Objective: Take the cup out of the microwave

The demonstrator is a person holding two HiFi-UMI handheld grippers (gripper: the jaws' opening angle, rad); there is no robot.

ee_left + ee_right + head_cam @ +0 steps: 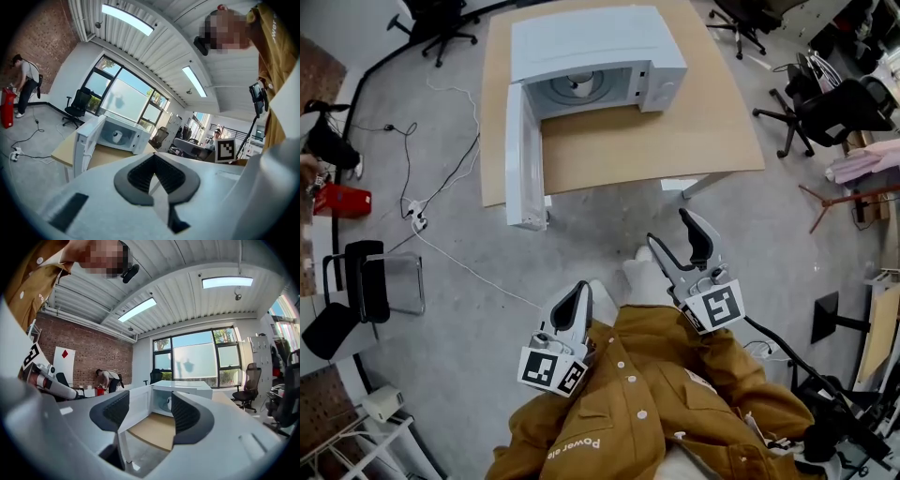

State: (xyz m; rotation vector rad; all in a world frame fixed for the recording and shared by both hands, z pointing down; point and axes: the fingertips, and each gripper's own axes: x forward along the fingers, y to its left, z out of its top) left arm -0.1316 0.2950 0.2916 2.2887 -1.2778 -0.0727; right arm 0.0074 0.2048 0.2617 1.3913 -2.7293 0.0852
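A white microwave point(600, 47) stands on a tan table point(675, 141), its door point(523, 159) swung wide to the left. Inside on the turntable sits a white cup point(580, 84), also seen as the cup point(117, 136) in the left gripper view and the cup point(169, 403) in the right gripper view, half hidden there by a finger. Both grippers hang over the floor well short of the table, close to the person's brown jacket. My left gripper point(579, 292) is shut and empty, pads together point(154, 161). My right gripper point(670, 230) is open, nothing between its jaws point(149, 411).
Cables and a power strip point(416, 217) lie on the grey floor left of the table. A black folding chair point(366, 281) and a red box point(342, 200) stand at the left. Office chairs point(825, 112) crowd the right side. A person point(26, 84) stands far off by the brick wall.
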